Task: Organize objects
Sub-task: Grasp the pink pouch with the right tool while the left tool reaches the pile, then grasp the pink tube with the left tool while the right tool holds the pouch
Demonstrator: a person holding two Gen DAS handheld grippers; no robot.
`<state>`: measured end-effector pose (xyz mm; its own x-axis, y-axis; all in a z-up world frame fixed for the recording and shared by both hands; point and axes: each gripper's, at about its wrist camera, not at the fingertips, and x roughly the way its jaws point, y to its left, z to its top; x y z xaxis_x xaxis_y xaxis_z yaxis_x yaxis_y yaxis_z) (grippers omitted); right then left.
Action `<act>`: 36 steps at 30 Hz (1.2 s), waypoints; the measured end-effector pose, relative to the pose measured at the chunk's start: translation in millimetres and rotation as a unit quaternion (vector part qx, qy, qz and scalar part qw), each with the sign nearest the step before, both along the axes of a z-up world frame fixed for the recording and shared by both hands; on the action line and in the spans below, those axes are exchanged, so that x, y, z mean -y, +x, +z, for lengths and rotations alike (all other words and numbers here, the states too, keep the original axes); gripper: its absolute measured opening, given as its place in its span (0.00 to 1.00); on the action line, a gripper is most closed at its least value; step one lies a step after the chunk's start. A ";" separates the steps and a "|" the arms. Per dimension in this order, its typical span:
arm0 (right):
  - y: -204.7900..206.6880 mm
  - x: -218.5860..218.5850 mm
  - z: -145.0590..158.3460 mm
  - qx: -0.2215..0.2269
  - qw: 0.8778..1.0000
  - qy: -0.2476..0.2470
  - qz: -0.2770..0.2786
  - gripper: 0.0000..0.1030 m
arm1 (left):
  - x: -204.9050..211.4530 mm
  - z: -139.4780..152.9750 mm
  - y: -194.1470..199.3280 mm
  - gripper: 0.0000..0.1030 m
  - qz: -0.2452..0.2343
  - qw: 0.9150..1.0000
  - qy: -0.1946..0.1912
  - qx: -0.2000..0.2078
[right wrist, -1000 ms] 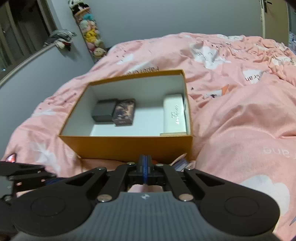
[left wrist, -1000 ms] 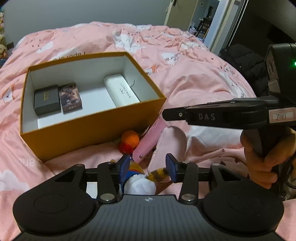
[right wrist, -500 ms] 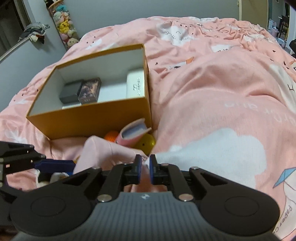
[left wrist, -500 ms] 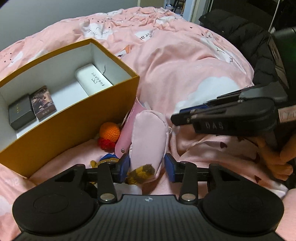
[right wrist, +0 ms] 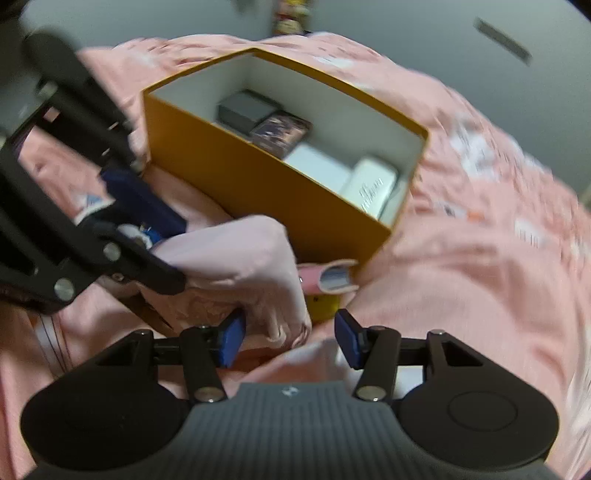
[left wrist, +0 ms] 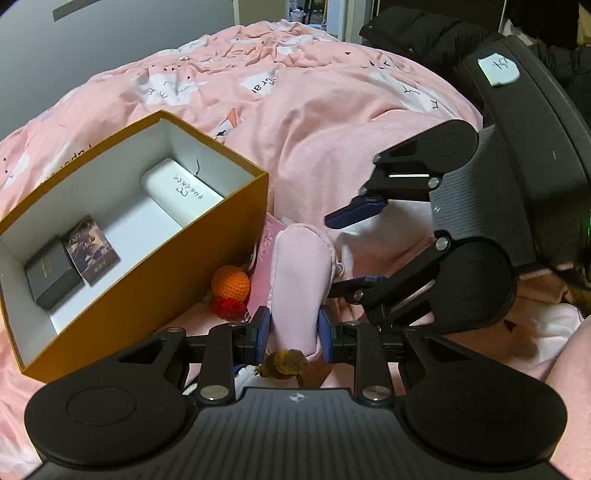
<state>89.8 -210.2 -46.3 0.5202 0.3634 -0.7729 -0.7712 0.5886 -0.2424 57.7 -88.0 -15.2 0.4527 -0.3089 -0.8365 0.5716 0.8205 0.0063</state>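
An open orange box (left wrist: 155, 291) (right wrist: 258, 184) lies on the pink bed. It holds a white case (left wrist: 183, 190), a dark patterned pack (left wrist: 90, 249) and a grey box (left wrist: 51, 277). My left gripper (left wrist: 294, 328) is shut on a pale pink pouch (left wrist: 299, 273) (right wrist: 236, 266) beside the box. My right gripper (right wrist: 290, 341) is open, its left finger against the pouch's other end; it also shows open in the left wrist view (left wrist: 349, 251).
An orange and red crochet ball (left wrist: 231, 286), a pink booklet (right wrist: 328, 277) and a yellow item (right wrist: 323, 304) lie against the box. A brown fuzzy toy (left wrist: 284, 363) sits under my left gripper. A black jacket (left wrist: 417, 29) lies at the bed's far edge.
My left gripper closed onto the pink pouch. My right gripper went from shut to open and swung round to face the pouch and box.
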 end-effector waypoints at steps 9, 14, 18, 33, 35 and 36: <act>6.7 10.0 -1.2 -0.032 0.998 0.062 -0.012 0.19 | -13.3 11.7 4.6 0.38 0.031 0.998 -0.047 0.018; 11.5 40.7 18.7 -0.062 0.983 0.131 -0.111 0.15 | -37.2 33.2 9.8 0.41 0.082 0.986 -0.145 0.023; 20.8 72.4 46.0 -0.078 0.960 0.197 -0.181 0.14 | -45.4 35.8 21.6 0.42 0.126 0.975 -0.183 0.007; 62.4 129.1 16.0 -0.097 0.879 0.237 -0.403 0.15 | 37.3 -29.4 70.0 0.46 0.031 0.998 -0.007 -0.056; 65.2 128.4 13.4 -0.095 0.880 0.237 -0.401 0.16 | 47.1 -41.1 69.4 0.46 0.006 0.998 0.022 -0.056; 66.2 130.4 12.1 -0.094 0.880 0.240 -0.399 0.16 | 51.9 -46.6 69.2 0.46 -0.004 0.998 0.036 -0.054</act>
<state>156.0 -340.6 -34.3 0.6377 0.2482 -0.7292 -0.0650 0.9606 0.2701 126.9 -139.8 -61.9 0.3571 -0.2496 -0.9001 0.5780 0.8160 0.0031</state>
